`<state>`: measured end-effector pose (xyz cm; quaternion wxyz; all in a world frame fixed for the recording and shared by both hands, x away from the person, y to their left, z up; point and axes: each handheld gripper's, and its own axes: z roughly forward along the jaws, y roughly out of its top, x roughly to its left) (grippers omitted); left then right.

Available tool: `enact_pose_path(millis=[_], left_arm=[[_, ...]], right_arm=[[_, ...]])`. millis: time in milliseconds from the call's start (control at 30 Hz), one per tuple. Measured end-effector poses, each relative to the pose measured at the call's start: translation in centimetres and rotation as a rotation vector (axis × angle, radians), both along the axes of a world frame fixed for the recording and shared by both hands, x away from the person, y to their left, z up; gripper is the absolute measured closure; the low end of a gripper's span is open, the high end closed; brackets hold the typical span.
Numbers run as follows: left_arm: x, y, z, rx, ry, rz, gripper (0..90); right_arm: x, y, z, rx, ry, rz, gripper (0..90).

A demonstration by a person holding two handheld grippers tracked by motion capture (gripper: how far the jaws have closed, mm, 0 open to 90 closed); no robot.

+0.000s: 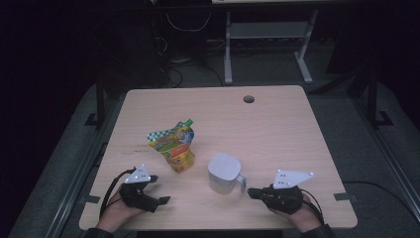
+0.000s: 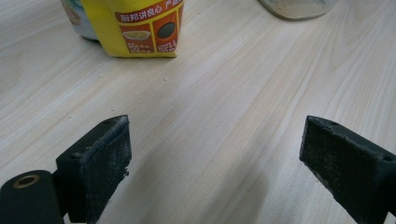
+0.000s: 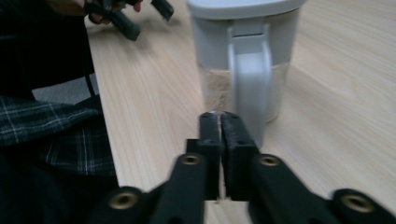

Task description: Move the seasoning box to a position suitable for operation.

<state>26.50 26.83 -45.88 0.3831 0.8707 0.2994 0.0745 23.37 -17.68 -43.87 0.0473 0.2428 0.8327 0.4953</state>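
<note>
Left gripper view: pouch (image 2: pixel 140 28) top cropped, fingers (image 2: pixel 105 163) wide; right gripper (image 3: pixel 219 122) pressed closed.

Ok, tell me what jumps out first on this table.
The bright yellow pouch stands left of centre on the table, with the grey lidded jug beside it. The left gripper sits open near the pouch; the right gripper, jaws together, points at the jug's handle.

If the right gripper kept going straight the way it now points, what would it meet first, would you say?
Most likely the handle of the grey jug. The right gripper, jaws closed, points at it from close by, tips just short of the handle, though whether they already touch it is hard to tell.
</note>
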Motion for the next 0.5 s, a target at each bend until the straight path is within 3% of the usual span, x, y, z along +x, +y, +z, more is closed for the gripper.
enact_pose_path(millis=[267, 500], left_arm=[[-0.1, -0.2, -0.1, -0.003, 0.011, -0.006, 8.8], [-0.1, -0.2, -0.2, -0.002, 0.02, -0.011, 8.8]], right_arm=[[0.1, 1.6, -0.4, -0.007, 0.002, 0.046, 89.9], [0.1, 3.2, -0.6, -0.046, -0.006, 0.072, 89.8]])
